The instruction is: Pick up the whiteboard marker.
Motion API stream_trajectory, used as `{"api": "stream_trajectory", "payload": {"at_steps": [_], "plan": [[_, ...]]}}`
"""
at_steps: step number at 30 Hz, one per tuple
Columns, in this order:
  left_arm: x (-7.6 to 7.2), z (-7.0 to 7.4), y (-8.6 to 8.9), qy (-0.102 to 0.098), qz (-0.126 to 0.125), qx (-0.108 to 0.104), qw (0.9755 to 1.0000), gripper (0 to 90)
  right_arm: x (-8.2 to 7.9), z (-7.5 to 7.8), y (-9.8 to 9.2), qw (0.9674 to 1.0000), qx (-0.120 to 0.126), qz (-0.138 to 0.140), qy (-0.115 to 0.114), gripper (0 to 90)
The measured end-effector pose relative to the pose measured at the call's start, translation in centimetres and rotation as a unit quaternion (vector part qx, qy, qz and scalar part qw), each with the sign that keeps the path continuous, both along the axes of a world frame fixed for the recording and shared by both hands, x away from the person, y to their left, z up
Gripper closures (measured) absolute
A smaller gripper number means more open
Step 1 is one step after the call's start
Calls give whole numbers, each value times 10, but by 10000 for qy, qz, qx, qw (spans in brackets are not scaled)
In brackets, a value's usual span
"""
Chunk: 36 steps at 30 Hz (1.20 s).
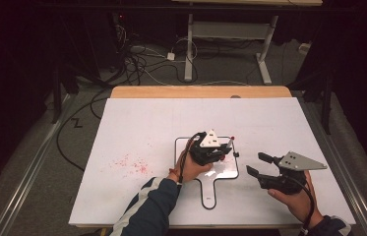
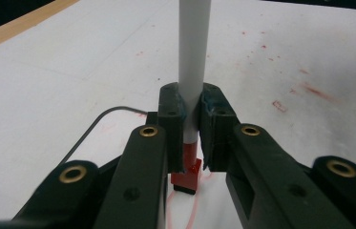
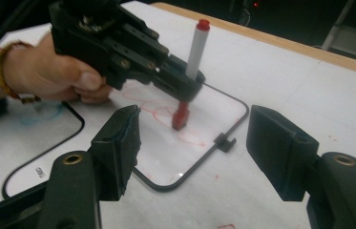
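Observation:
A small whiteboard [image 1: 225, 169] with a black rim and a handle lies on the white table sheet. My left gripper [image 1: 224, 153] is shut on a white marker [image 1: 230, 144] with a red end, held upright. In the left gripper view its pads [image 2: 214, 124] clamp the barrel of the marker [image 2: 192, 47], and the red tip [image 2: 187, 177] rests on the board beside red lines. In the right gripper view the marker [image 3: 195, 47] stands on the whiteboard [image 3: 214, 107] amid red scribbles. My right gripper [image 1: 256, 163] is open just right of the board, its pads [image 3: 118, 140] wide apart with nothing between them.
Red specks and smears [image 1: 132, 164] mark the sheet left of the board. A small black clip [image 3: 224, 141] sits on the board's rim. The table's wooden far edge [image 1: 200, 91] borders a floor with cables and another table's legs [image 1: 189, 49].

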<state>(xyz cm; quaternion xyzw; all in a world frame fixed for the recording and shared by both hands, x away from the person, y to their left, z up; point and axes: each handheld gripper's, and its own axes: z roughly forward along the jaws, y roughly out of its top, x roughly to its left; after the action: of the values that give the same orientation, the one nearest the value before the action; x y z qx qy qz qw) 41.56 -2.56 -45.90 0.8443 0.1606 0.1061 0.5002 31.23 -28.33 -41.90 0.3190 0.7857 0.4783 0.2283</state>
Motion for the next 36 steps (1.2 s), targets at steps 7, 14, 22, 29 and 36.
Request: {"api": "stream_trajectory", "payload": {"at_steps": [7,14,22,29,36], "plan": [[-4,0,23,97,200,5,9998,791,0,0,1,10000,-67,29,-23,364],[-11,-4,48,62,303,-90,9995,791,0,0,2,9999,-81,64,0,364],[-17,-5,78,-45,422,-4,9991,791,0,-1,5,9998,-112,130,44,358],[-19,-4,100,57,527,-1,9986,791,0,-1,4,9998,-121,137,39,354],[-26,-3,115,134,574,52,9983,791,1,-1,4,9998,-156,81,64,348]]}}
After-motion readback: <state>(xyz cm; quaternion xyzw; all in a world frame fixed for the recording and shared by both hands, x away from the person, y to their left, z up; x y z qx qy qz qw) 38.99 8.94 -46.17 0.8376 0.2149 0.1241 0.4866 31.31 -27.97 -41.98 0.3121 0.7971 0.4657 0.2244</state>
